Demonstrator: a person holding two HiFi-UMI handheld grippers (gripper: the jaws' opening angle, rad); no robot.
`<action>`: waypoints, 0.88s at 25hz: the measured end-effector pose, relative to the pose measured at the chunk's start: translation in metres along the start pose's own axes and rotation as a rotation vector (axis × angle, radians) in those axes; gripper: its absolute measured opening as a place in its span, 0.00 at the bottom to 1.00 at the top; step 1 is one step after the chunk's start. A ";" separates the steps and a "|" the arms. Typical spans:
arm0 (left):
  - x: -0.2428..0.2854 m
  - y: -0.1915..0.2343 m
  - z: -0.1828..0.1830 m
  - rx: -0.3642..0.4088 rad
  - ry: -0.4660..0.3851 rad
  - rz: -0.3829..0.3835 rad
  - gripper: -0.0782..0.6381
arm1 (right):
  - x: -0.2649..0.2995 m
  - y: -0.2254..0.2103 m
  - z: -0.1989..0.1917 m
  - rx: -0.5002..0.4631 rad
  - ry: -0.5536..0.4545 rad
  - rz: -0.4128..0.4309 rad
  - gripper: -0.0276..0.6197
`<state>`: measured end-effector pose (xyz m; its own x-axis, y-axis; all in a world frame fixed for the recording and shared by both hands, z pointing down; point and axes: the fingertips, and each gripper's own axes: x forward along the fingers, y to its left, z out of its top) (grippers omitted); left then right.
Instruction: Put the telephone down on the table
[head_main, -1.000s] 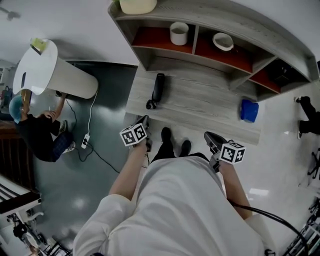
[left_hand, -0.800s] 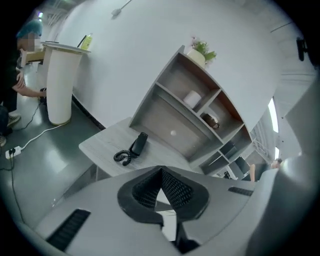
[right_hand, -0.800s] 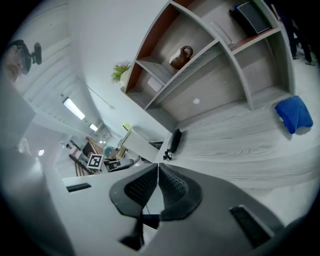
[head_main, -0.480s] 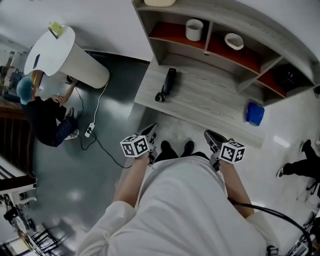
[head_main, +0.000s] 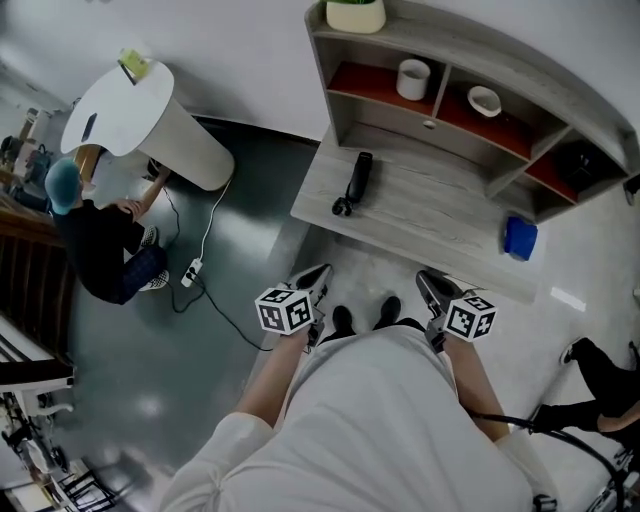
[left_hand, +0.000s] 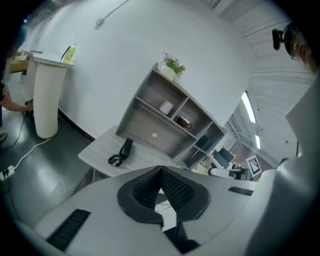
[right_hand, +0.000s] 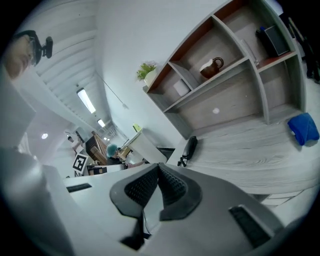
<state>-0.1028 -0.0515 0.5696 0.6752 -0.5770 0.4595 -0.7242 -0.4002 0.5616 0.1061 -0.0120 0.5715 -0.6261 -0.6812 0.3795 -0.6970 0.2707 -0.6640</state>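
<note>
A black telephone handset (head_main: 356, 180) with its coiled cord lies flat on the grey wooden table (head_main: 440, 235), near the table's left end; it also shows as the handset (left_hand: 124, 150) and the handset (right_hand: 189, 148) in the gripper views. Both grippers are held back near my body, well short of the table. My left gripper (head_main: 318, 278) is shut and empty, its pads meeting (left_hand: 159, 172). My right gripper (head_main: 428, 282) is shut too, with nothing between its pads (right_hand: 158, 169).
A shelf unit (head_main: 440, 75) rises at the table's back with a white cup (head_main: 412, 78), a bowl (head_main: 484, 100) and a potted plant (head_main: 355, 14). A blue cloth (head_main: 520, 238) lies at the table's right end. A crouching person (head_main: 95, 230) works beside a white pedestal (head_main: 150, 125) at left.
I have stepped back from the table: table and telephone sit farther away and to the right in the head view. Both grippers stay shut near my body.
</note>
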 end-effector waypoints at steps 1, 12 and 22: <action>-0.003 0.000 0.000 0.022 0.010 -0.004 0.12 | 0.003 0.005 0.000 -0.013 -0.002 -0.002 0.07; -0.011 0.011 -0.004 0.024 0.044 -0.046 0.12 | 0.011 0.028 0.002 -0.045 -0.015 -0.028 0.07; -0.011 0.018 0.003 0.037 0.060 -0.053 0.12 | 0.016 0.035 0.000 -0.039 -0.011 -0.040 0.07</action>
<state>-0.1240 -0.0542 0.5731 0.7195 -0.5110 0.4704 -0.6908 -0.4558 0.5613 0.0716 -0.0127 0.5544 -0.5936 -0.6994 0.3982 -0.7346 0.2688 -0.6229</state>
